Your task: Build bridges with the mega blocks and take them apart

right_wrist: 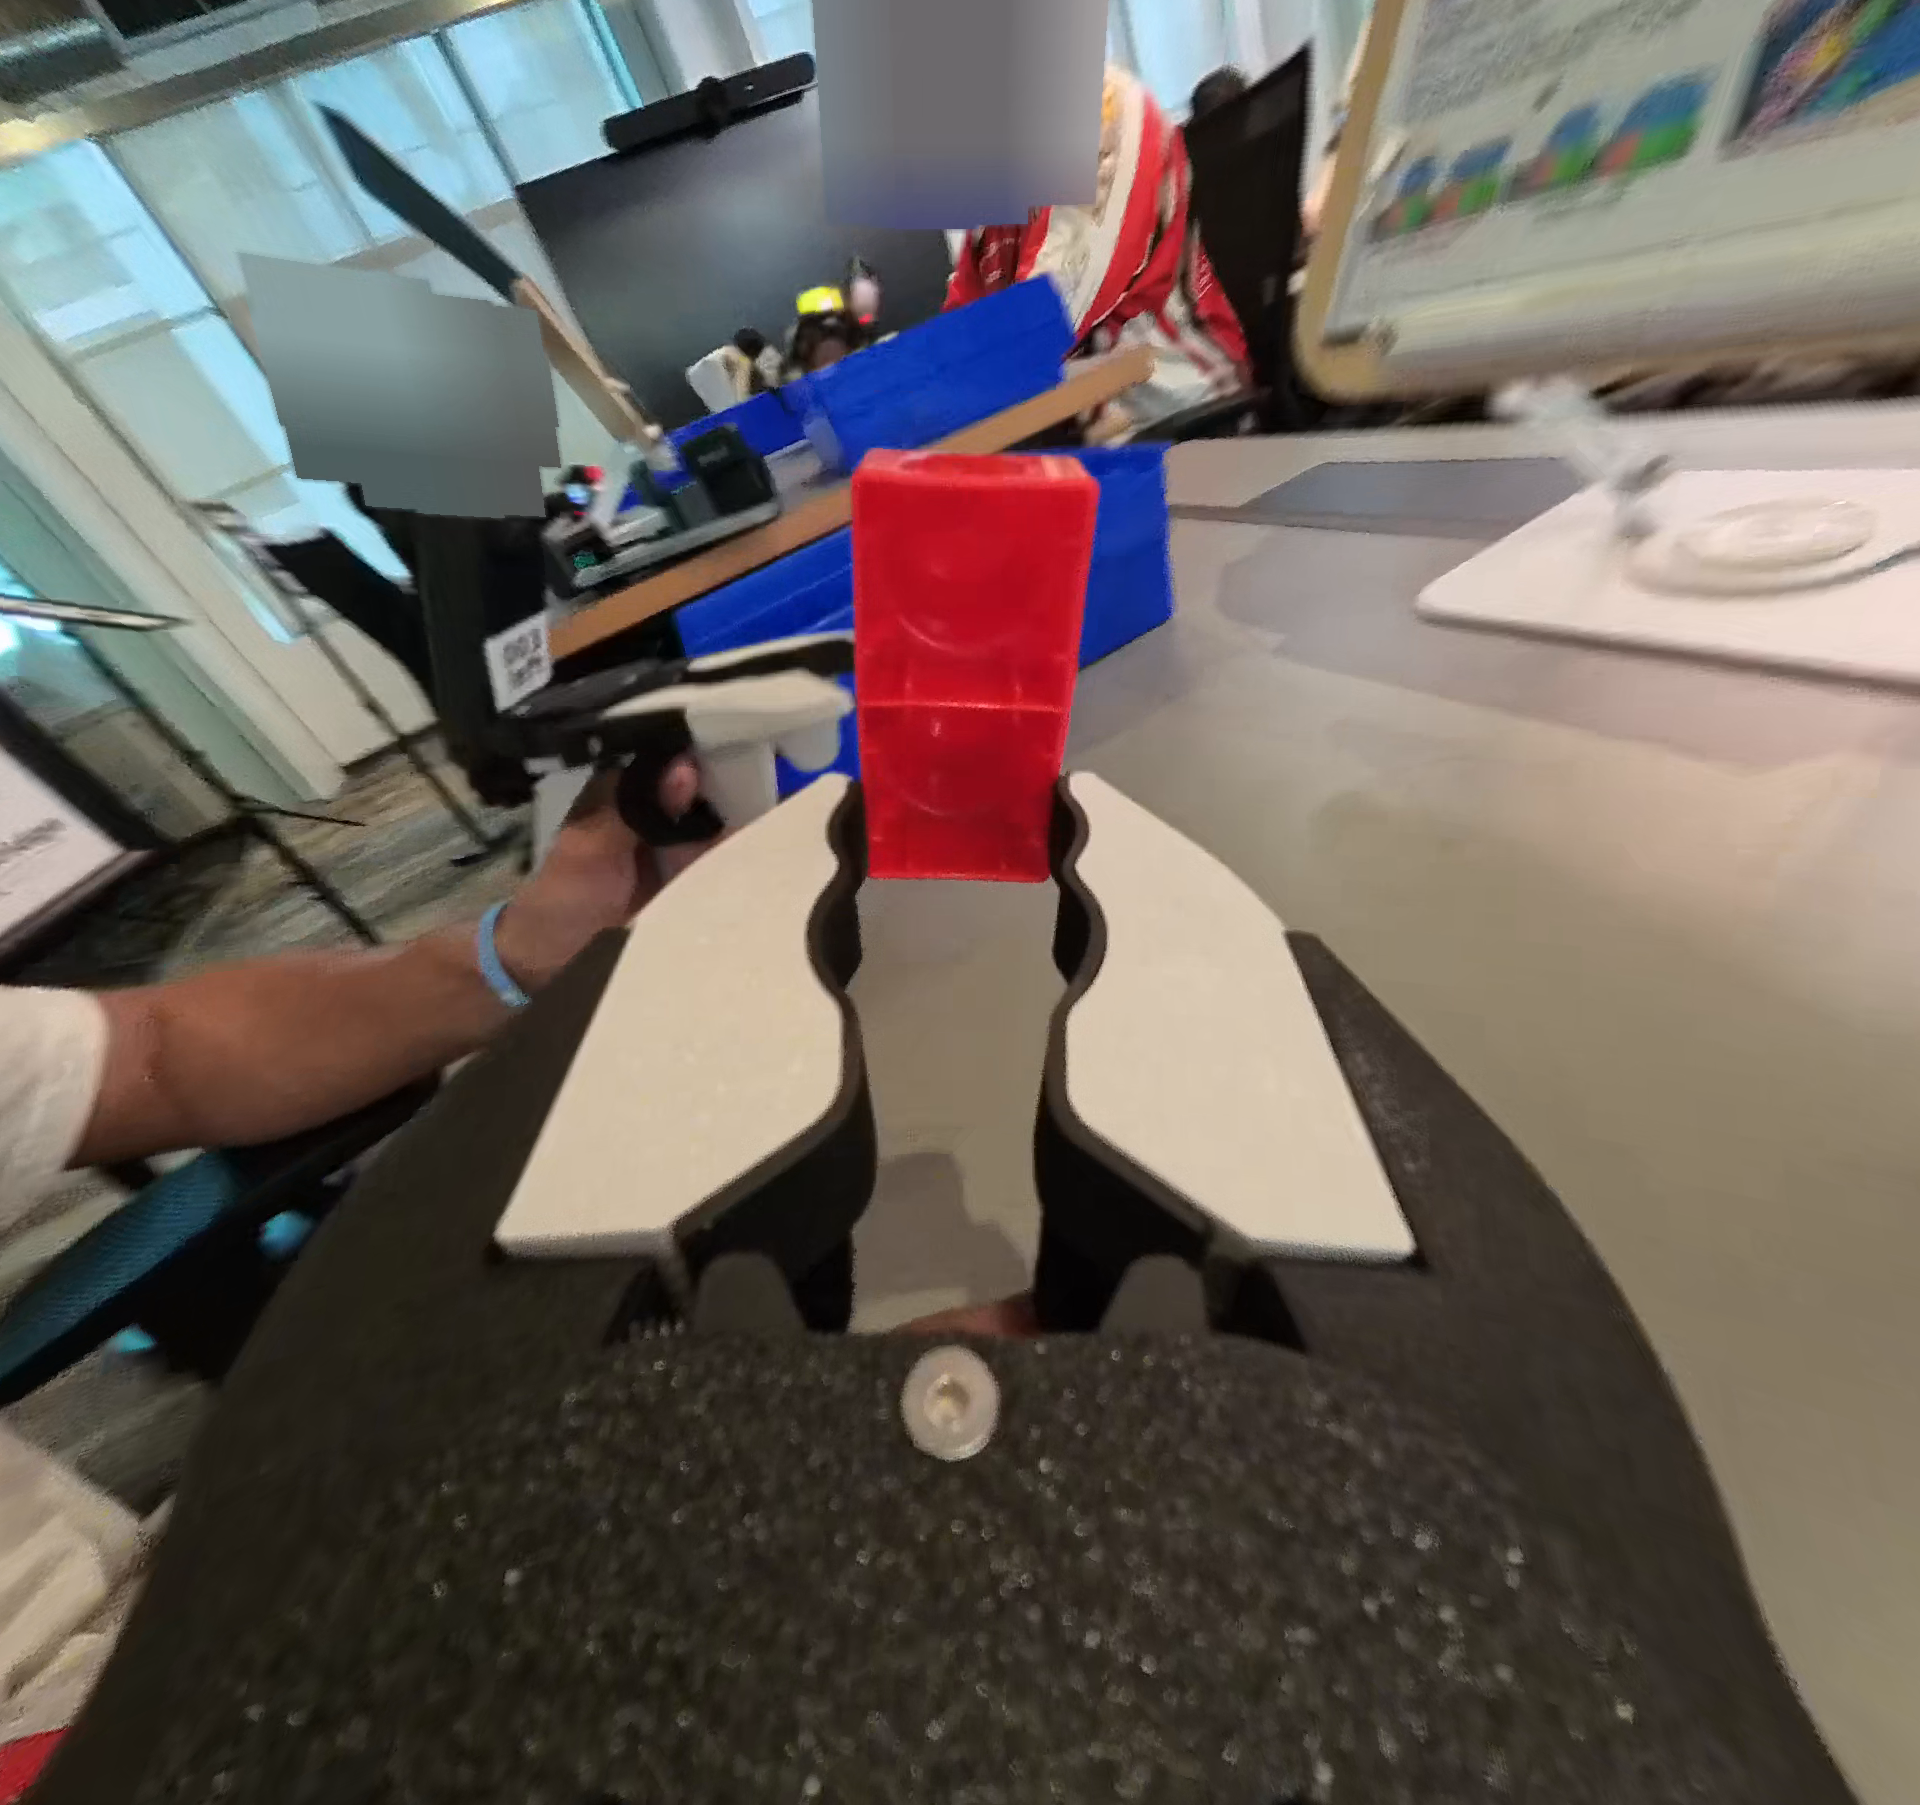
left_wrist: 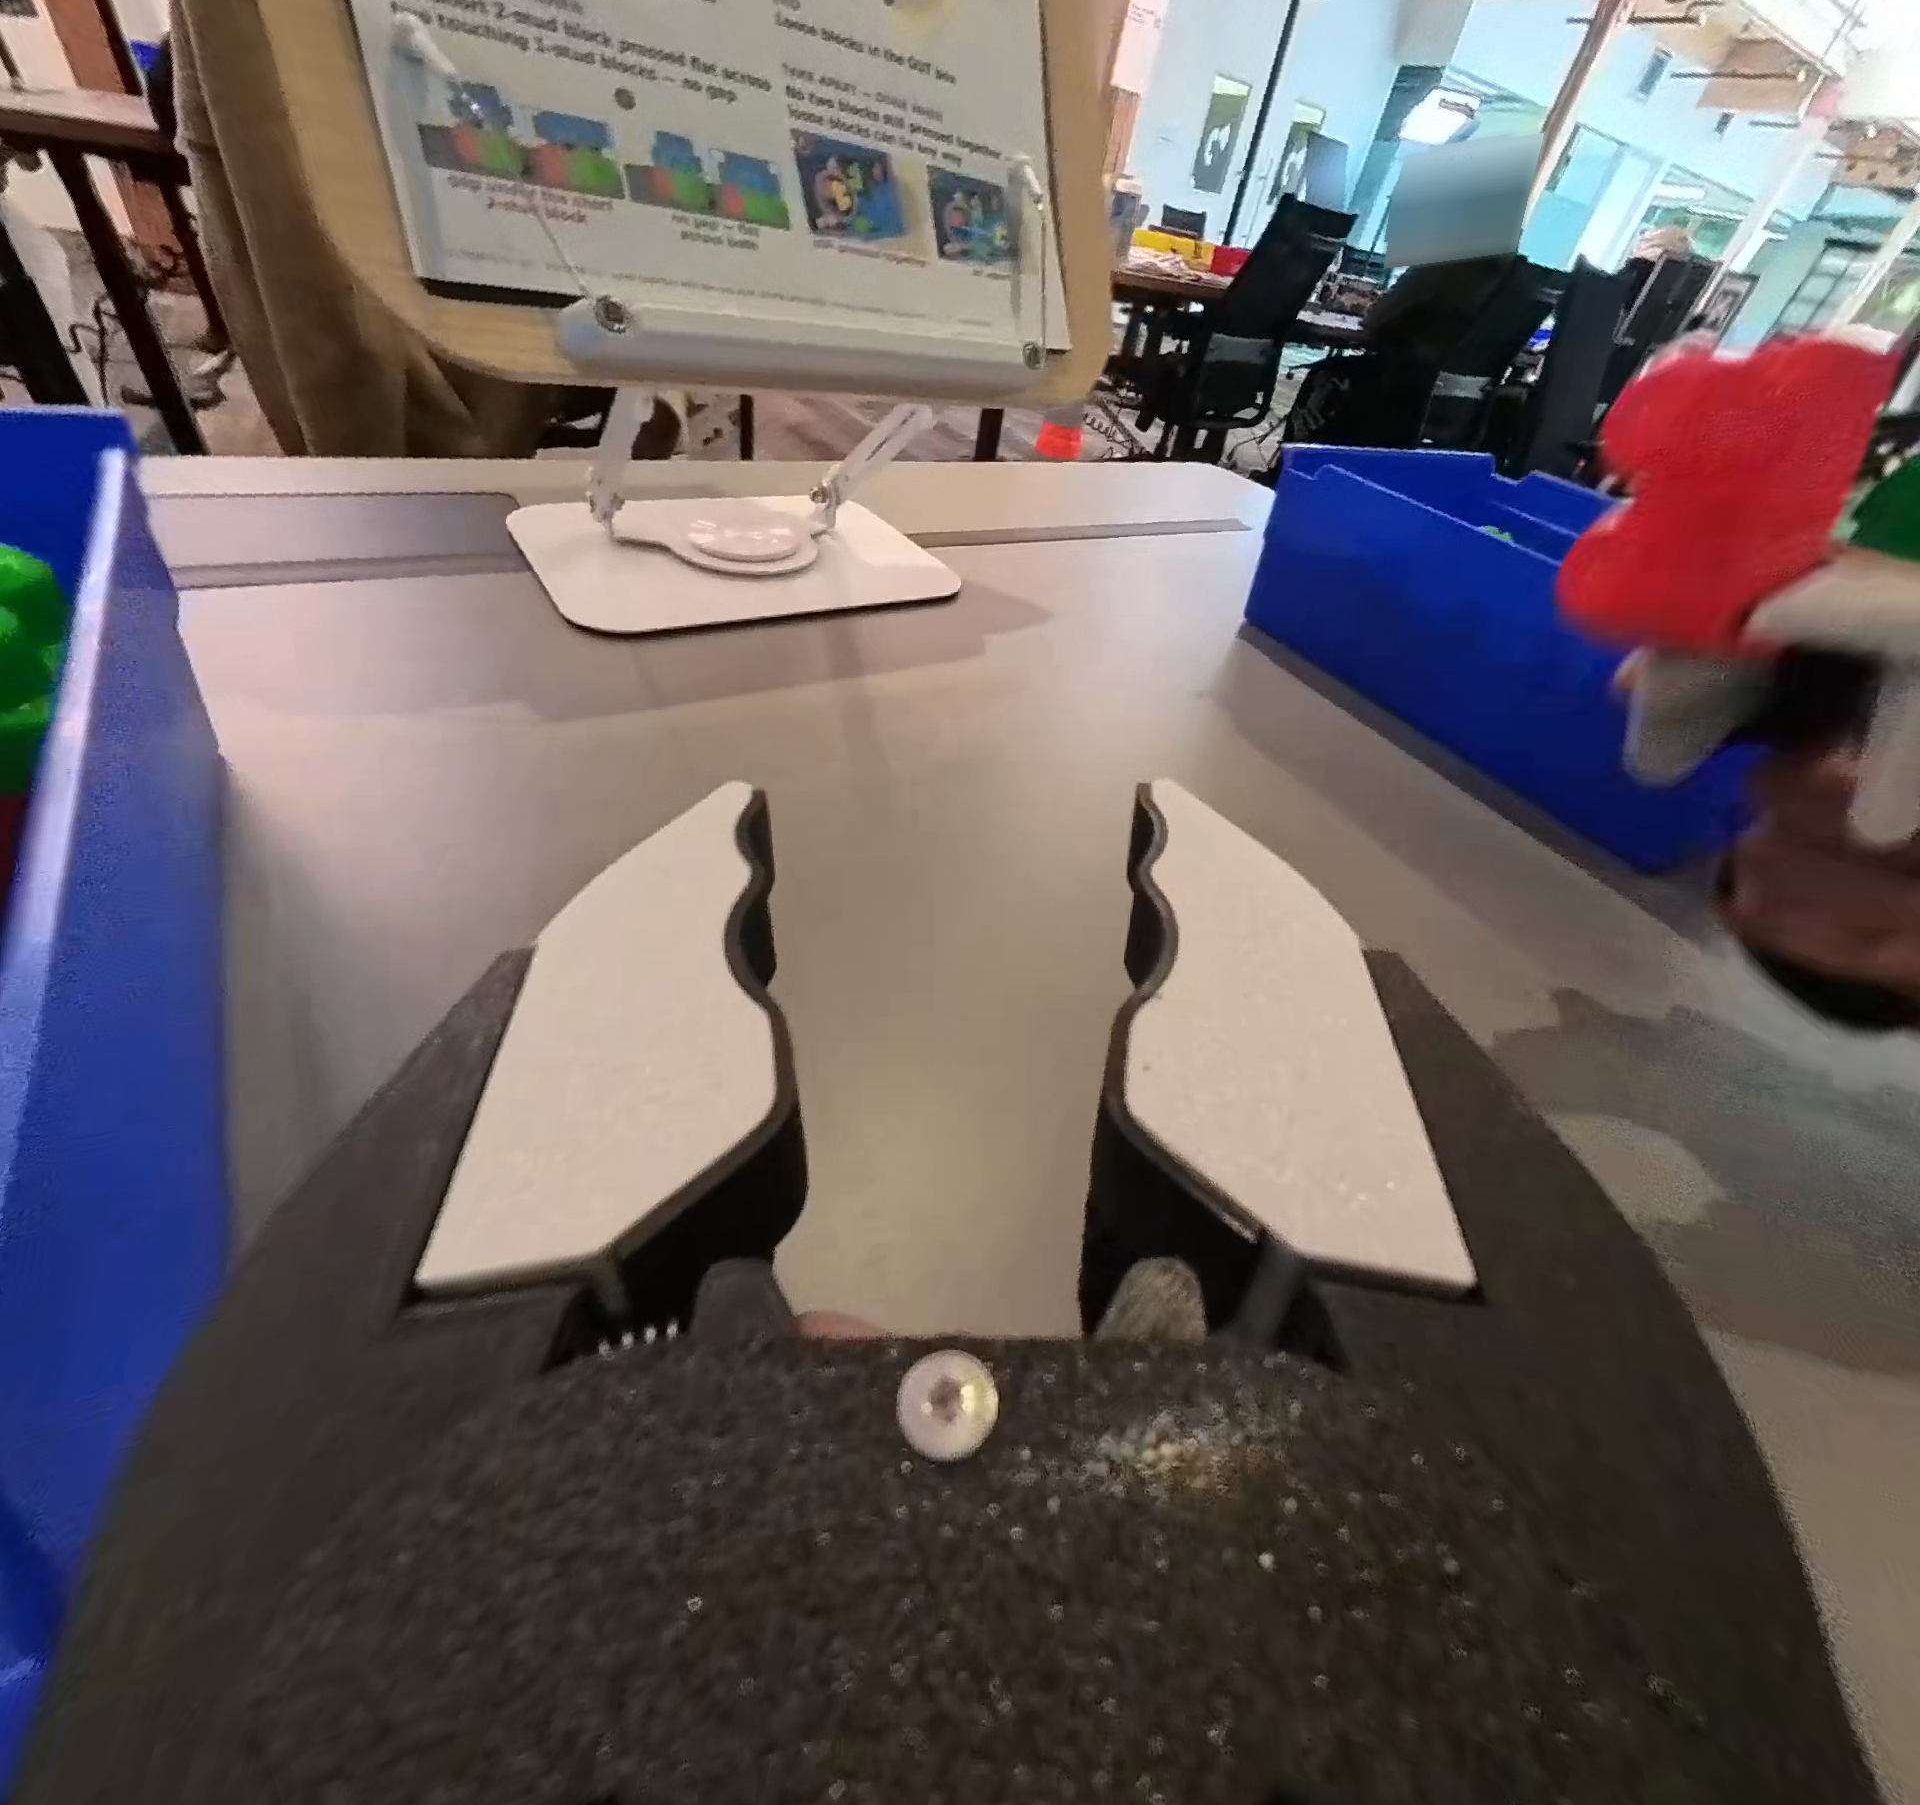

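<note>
My right gripper is shut on a red block and holds it above the grey table, its hollow underside facing the camera. In the left wrist view the same red block shows blurred at the right edge, studs to the left, with something green just behind it. My left gripper is open and empty over the bare table. It also shows in the right wrist view, just left of the red block. A green block sits in the blue bin at the left.
A second blue bin stands at the table's right side. A white stand holding an instruction sheet is at the back middle. A person's arm holds the left gripper. Office chairs and desks lie beyond.
</note>
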